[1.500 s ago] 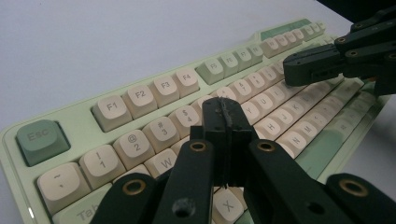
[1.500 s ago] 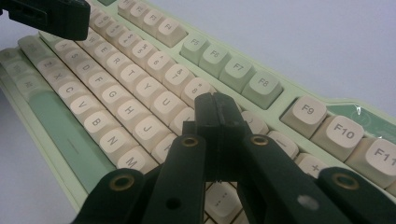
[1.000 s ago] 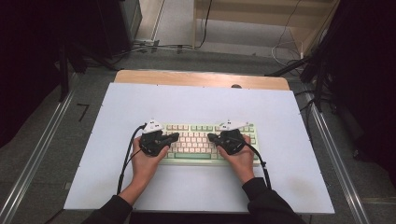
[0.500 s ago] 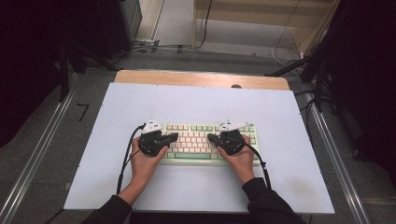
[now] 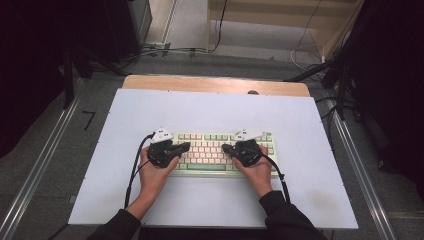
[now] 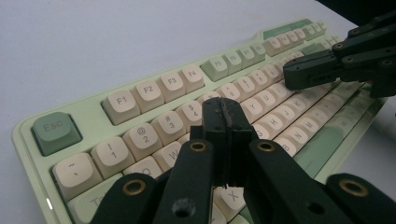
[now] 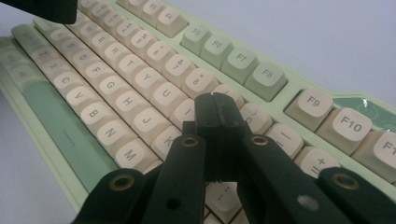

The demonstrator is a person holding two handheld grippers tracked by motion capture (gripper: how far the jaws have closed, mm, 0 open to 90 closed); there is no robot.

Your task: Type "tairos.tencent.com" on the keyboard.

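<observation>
I hold both tools clenched empty over the keyboard (image 5: 220,152) at the table's near centre — left gripper (image 6: 224,116) above its left keys, right gripper (image 7: 217,112) above the right. Typing appears barely begun — no key visibly depressed.

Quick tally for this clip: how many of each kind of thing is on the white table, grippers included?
Keyboard: 1
Grippers: 2, the left gripper and the right gripper, both shut over the keys
Total: 3
</observation>
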